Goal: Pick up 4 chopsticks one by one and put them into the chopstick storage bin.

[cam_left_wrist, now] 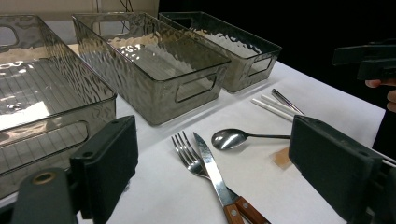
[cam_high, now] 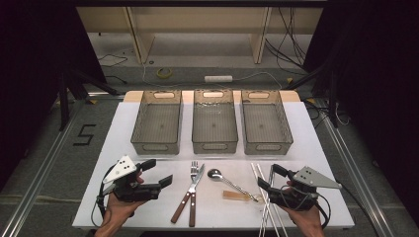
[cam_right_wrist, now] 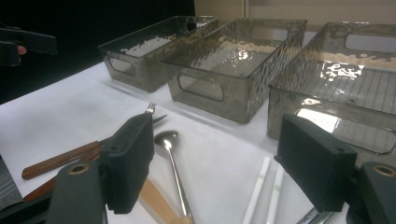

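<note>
Table (cam_high: pixel 123 197): white top; three bins at the far half, cutlery laid out along the near half; no item is seen moved into a bin yet.
Bins: three smoked, rippled plastic bins side by side, left bin (cam_high: pixel 157 122), middle bin (cam_high: pixel 214 121), right bin (cam_high: pixel 266 122); all are seen empty; handle cut-outs face the near side.
Left gripper (cam_high: pixel 157 173): held in the left hand at the near left of the table; jaws spread wide, nothing between them; it is set well apart from the cutlery, aimed toward the fork and knife.
Right gripper (cam_high: pixel 271 176): held in the right hand at the near right; jaws likewise released and empty; it is placed just over the chopsticks.
Chopsticks (cam_high: pixel 263 197): white and metal sticks lying together at the near right, running lengthwise; they lie nearest the right gripper.
Knife (cam_high: pixel 190 190) and fork (cam_high: pixel 193 192): wooden-handled, crossed, the knife lying over the fork, near the centre.
Spoon (cam_high: pixel 225 179): metal, bowl toward the bins, the end of its handle resting on a small tan tag (cam_high: pixel 235 195).
Risk, judged: thin sticks lying flat could be pinched poorly and slip or roll; several could be caught at once because they touch; the crossed knife could be dragged along if the fork is lifted.
</note>
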The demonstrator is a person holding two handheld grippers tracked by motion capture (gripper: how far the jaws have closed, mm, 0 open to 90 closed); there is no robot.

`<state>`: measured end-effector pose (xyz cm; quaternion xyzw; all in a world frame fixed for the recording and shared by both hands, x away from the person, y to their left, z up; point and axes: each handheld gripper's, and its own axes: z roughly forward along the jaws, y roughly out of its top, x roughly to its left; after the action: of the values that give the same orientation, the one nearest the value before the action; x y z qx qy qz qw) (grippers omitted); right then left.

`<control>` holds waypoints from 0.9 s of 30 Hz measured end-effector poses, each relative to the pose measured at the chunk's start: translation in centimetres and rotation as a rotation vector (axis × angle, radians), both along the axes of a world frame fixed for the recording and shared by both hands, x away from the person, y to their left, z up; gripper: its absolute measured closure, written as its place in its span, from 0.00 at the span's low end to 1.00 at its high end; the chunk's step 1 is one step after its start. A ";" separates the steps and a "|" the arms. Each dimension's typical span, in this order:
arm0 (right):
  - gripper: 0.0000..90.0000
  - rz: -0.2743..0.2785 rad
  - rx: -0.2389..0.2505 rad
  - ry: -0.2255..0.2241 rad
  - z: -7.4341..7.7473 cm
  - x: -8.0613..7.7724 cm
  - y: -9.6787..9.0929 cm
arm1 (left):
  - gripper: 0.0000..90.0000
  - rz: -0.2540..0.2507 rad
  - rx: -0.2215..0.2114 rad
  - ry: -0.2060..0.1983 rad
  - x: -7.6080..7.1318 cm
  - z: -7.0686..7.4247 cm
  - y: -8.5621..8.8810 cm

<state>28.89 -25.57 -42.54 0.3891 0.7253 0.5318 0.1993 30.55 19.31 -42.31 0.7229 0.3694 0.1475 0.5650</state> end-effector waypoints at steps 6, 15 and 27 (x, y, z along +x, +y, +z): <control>0.33 -0.007 -0.022 0.027 0.0 0.2 -0.1 | 0.17 0.000 0.002 -0.001 0.0 0.0 0.0; 0.35 0.002 -0.100 0.105 0.4 0.8 -0.1 | 0.17 0.001 -0.003 0.000 0.0 0.0 0.0; 0.51 -0.019 -0.296 0.335 0.5 1.5 -0.6 | 0.17 -0.006 0.003 -0.004 0.0 0.0 0.0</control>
<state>30.42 -26.22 -42.04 0.4453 0.8147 0.3458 0.1357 30.54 19.26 -42.28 0.7244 0.3661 0.1479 0.5651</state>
